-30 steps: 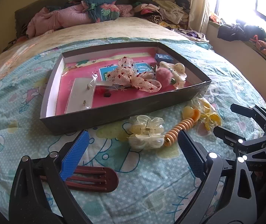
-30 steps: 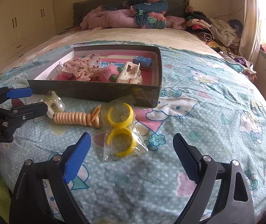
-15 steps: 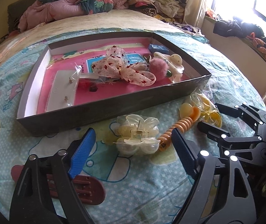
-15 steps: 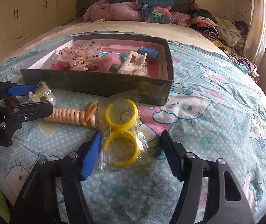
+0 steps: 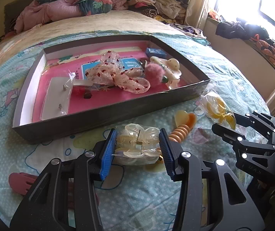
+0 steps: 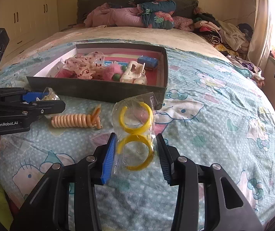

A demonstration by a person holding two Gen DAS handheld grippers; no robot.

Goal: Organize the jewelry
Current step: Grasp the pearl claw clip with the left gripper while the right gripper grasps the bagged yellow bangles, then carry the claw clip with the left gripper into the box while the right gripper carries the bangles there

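Note:
A dark box with a pink floor (image 5: 106, 115) lies on the bed and holds hair accessories; it also shows in the right wrist view (image 6: 98, 90). My left gripper (image 5: 137, 150) is shut on a clear bagged claw clip (image 5: 137, 144) in front of the box. My right gripper (image 6: 135, 152) is shut on a clear bag of yellow rings (image 6: 135, 132), seen in the left wrist view too (image 5: 217, 109). A peach spiral hair tie (image 6: 75, 121) lies between them on the bedspread.
A dark red hair clip (image 5: 21, 181) lies at the front left of the bed. Pillows and blankets (image 6: 133, 17) are piled at the headboard, clothes (image 5: 253, 32) along the window side. The bed edge drops off to the right.
Both grippers moved forward and closed: the left around the clear claw clip, the right around the bag of yellow rings.

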